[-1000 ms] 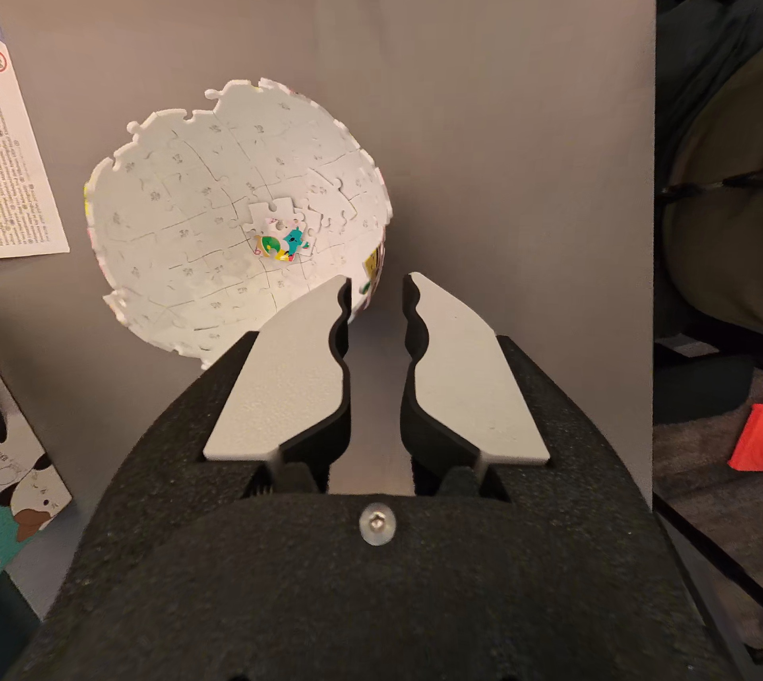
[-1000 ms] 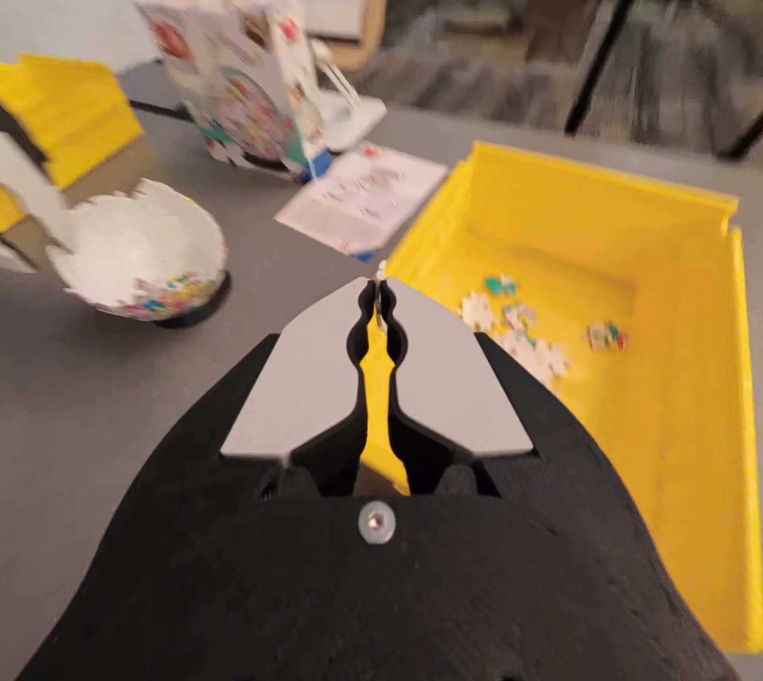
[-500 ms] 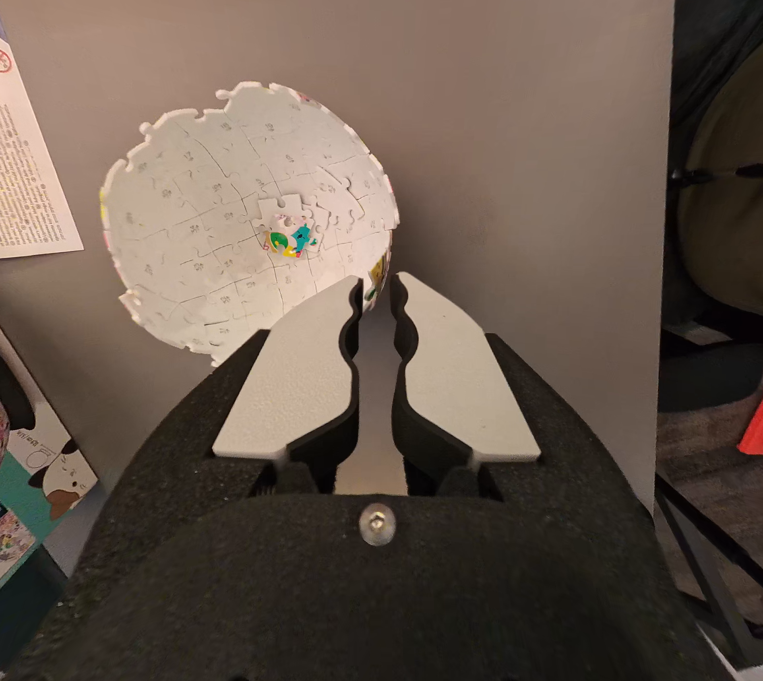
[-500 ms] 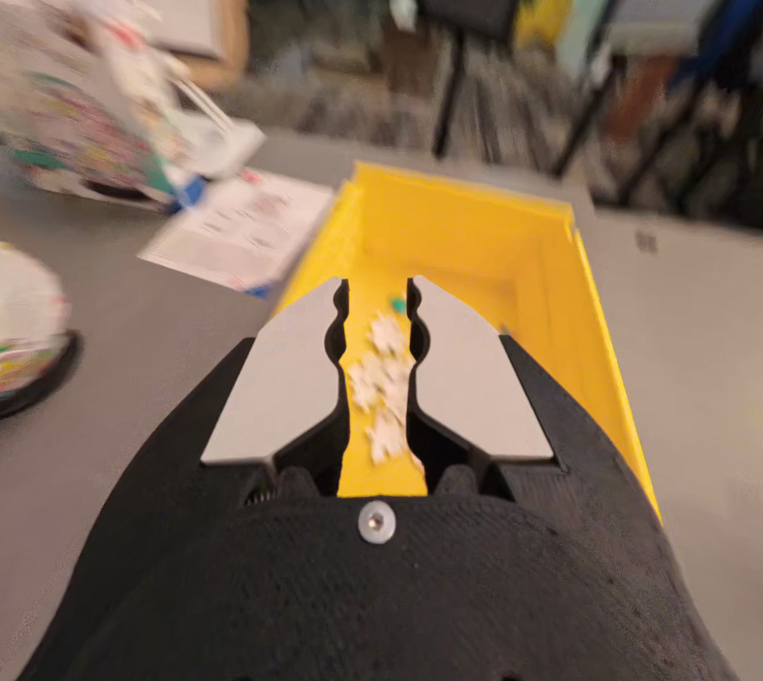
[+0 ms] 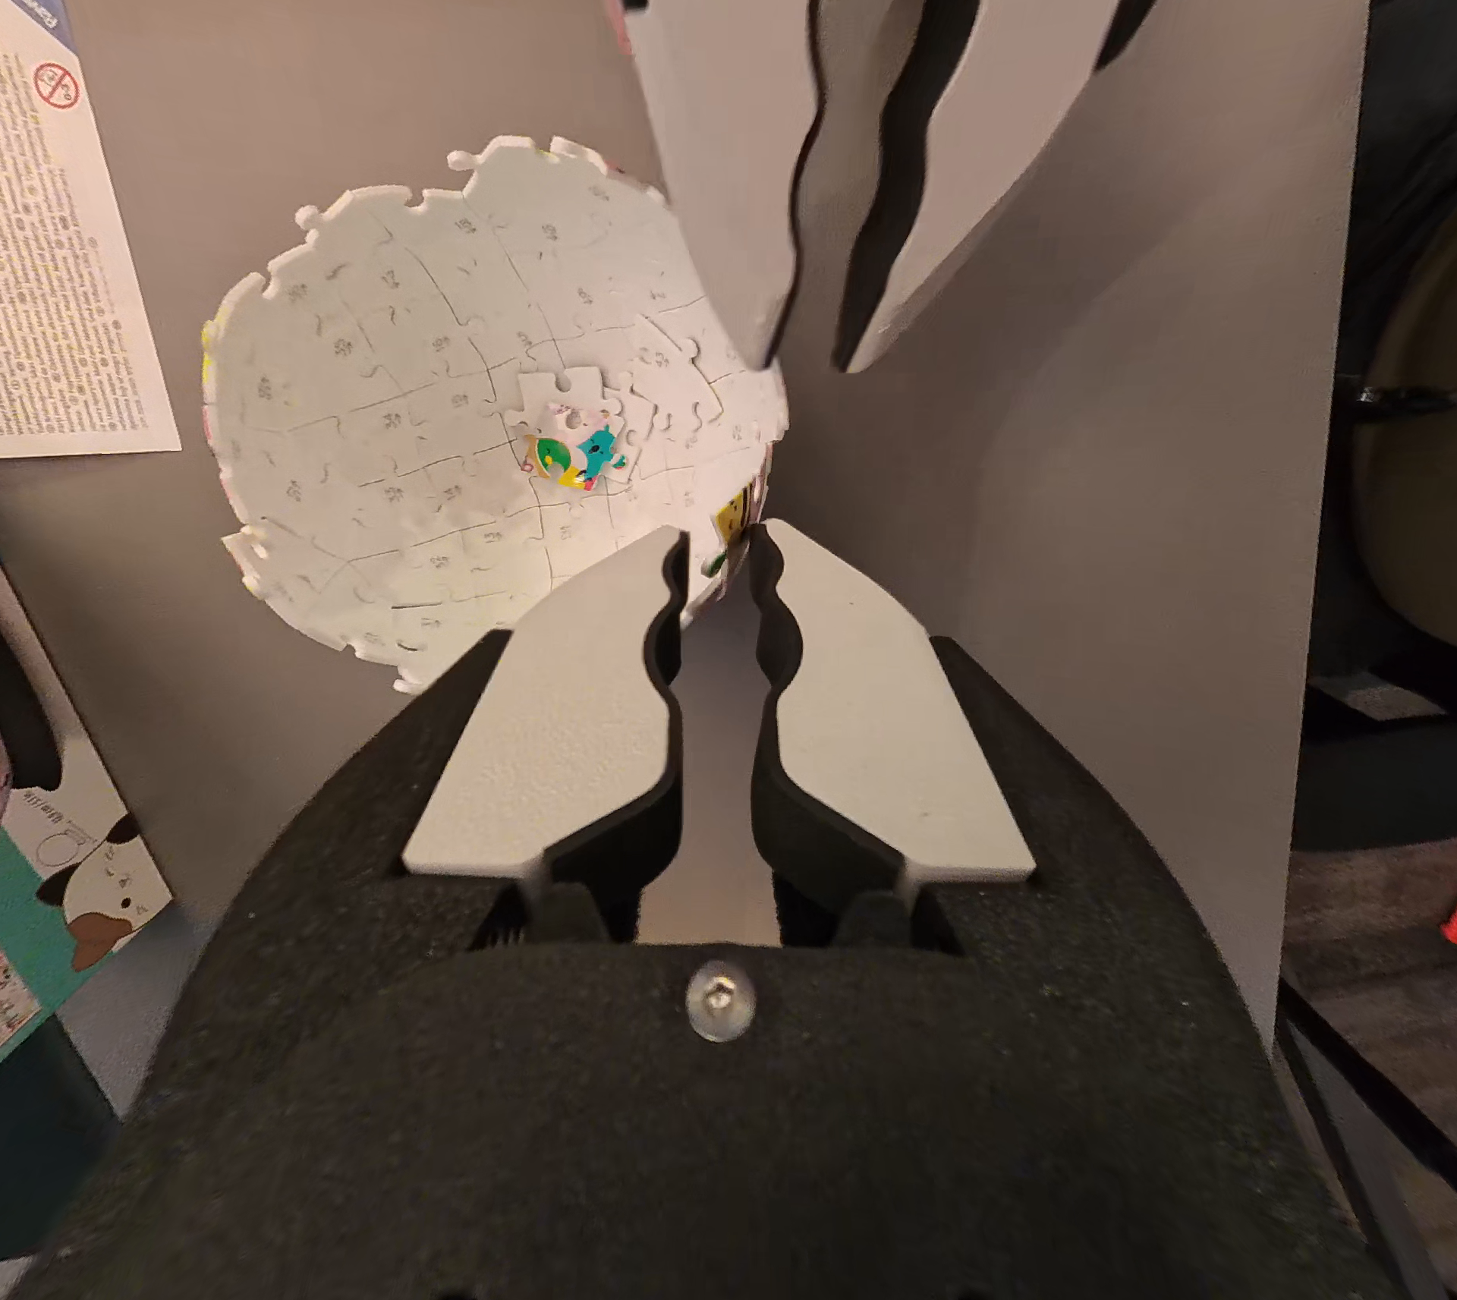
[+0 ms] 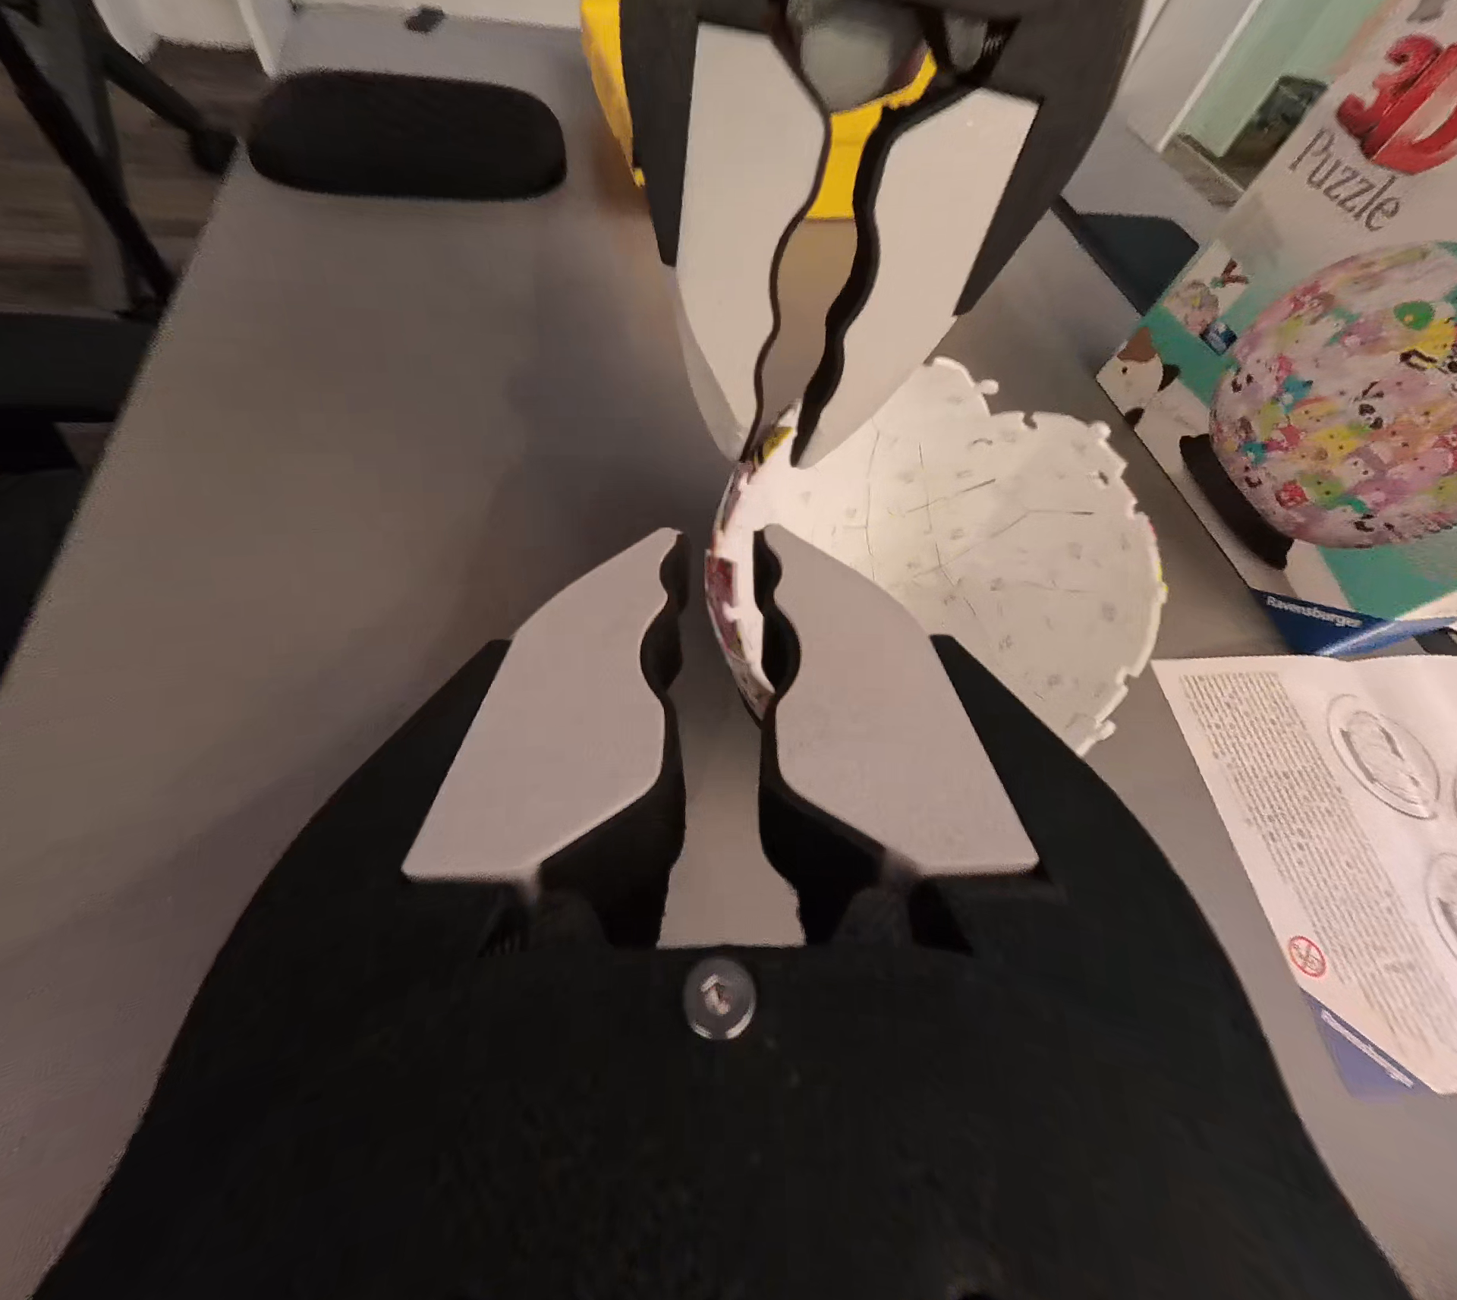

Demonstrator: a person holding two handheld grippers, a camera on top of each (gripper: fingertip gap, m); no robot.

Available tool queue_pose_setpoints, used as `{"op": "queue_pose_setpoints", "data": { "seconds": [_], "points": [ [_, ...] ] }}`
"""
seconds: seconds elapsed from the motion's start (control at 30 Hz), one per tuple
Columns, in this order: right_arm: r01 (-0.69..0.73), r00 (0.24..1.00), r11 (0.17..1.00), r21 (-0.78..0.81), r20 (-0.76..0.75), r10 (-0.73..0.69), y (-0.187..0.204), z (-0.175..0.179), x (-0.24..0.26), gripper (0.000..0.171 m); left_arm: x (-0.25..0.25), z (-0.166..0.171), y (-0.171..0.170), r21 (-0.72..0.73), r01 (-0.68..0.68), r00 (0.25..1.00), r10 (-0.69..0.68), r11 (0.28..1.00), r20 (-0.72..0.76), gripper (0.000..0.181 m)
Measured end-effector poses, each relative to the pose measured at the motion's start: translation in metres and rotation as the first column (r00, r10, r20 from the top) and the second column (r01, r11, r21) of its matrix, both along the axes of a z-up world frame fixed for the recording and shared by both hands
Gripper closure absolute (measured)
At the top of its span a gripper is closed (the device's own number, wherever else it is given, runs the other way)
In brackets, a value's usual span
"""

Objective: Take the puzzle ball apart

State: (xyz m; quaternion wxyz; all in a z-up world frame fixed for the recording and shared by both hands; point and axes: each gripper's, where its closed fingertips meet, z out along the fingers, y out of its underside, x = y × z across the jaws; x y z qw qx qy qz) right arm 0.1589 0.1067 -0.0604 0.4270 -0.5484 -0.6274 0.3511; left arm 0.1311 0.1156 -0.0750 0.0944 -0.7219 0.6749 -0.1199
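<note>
I see the grey surface (image 6: 378, 442) filling most of both views, with open room on its left half in the right wrist view and its edge close beside my left tool in the left wrist view, a dark chair past it. At the far end stands a yellow bin (image 6: 607, 40), mostly hidden behind the left tool, so I cannot tell what it holds. On the right side stands the puzzle box (image 6: 1340, 284) with a printed leaflet (image 6: 1324, 828) lying in front of it, both just beside the work area. The puzzle ball (image 5: 473, 410) is down to an open half shell resting on the surface between the two tools, its white inside facing up and a loose coloured piece (image 5: 579, 450) lying at its bottom. My left tool (image 5: 717, 545) has its fingers a little apart, straddling the shell's near rim, the coloured outer wall in the gap; I cannot tell whether the pads press it. My right tool (image 6: 719, 545) is likewise slightly parted, one finger inside the rim and one outside, not clamped. The two tools face each other closely across the same side of the rim, leaving little room between them.
</note>
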Motion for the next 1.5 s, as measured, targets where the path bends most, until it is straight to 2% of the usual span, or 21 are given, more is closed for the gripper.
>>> {"op": "queue_pose_setpoints", "data": {
  "seconds": [0.17,0.2,0.33,0.43,0.57,0.67,0.73,0.87,1.03,1.1,1.17,1.23,1.3,1.43,1.5],
  "points": [
    [-0.024,0.998,1.0,0.014,0.06,0.023,-0.004,-0.01,-0.005,0.163,0.002,0.0,0.0,-0.005,0.008,1.0,-0.008,1.0,-0.001,0.17],
    [-0.039,0.997,0.999,0.02,0.061,0.038,-0.006,-0.01,-0.005,0.17,0.002,0.0,0.0,-0.007,0.008,1.0,-0.008,1.0,-0.001,0.17],
    [-0.121,0.992,0.991,0.05,0.043,0.119,-0.02,-0.007,-0.005,0.17,0.002,0.0,0.001,-0.017,0.001,1.0,-0.001,1.0,0.0,0.17],
    [-0.026,0.999,0.995,0.101,0.021,0.024,-0.004,-0.002,-0.006,0.17,0.002,0.0,0.001,-0.023,0.0,1.0,0.0,1.0,-0.005,0.17],
    [0.016,1.0,1.0,-0.002,0.027,-0.016,0.004,-0.005,-0.006,0.155,0.002,-0.001,-0.001,-0.006,0.02,1.0,-0.021,1.0,-0.015,0.17],
    [-0.005,0.996,0.999,0.043,0.087,0.001,0.002,-0.017,-0.001,0.155,0.002,0.001,-0.001,-0.004,0.017,1.0,-0.017,1.0,-0.015,0.171],
    [-0.001,0.994,0.998,0.065,0.113,-0.007,0.004,-0.022,0.001,0.161,0.002,0.004,0.0,-0.004,0.013,1.0,-0.013,1.0,-0.005,0.171],
    [-0.052,0.994,0.994,0.098,0.096,0.042,-0.002,-0.022,-0.001,0.165,0.002,0.004,0.002,-0.008,-0.007,1.0,0.007,1.0,-0.006,0.171],
    [-0.092,0.992,0.97,0.224,0.108,0.069,-0.006,-0.023,0.0,0.165,0.003,0.003,0.0,-0.024,-0.015,1.0,0.015,1.0,-0.01,0.171],
    [-0.075,0.994,0.979,0.188,0.098,0.057,-0.005,-0.022,0.0,0.165,0.003,0.003,-0.001,-0.023,-0.007,1.0,0.006,1.0,-0.013,0.171],
    [-0.054,0.997,0.995,0.088,0.056,0.049,-0.004,-0.016,-0.002,0.163,0.002,0.003,-0.002,-0.01,0.012,1.0,-0.012,1.0,-0.019,0.171],
    [-0.05,0.999,0.998,-0.038,-0.025,0.049,-0.006,-0.003,-0.006,0.151,0.003,0.005,0.001,0.023,0.007,1.0,-0.007,1.0,-0.006,0.17],
    [-0.057,0.995,0.991,-0.124,-0.082,0.047,-0.008,0.009,-0.009,0.148,0.003,0.011,0.002,0.033,-0.011,0.999,0.01,0.999,0.032,0.17],
    [0.099,0.989,0.98,-0.174,-0.089,-0.116,0.014,0.018,-0.014,0.149,0.0,0.026,0.005,0.071,-0.068,0.988,0.058,0.995,0.14,0.165],
    [0.161,0.984,0.969,-0.186,-0.045,-0.172,0.02,0.017,-0.017,0.149,-0.008,0.029,0.012,0.164,-0.084,0.985,0.058,0.983,0.162,0.164]
  ]
}}
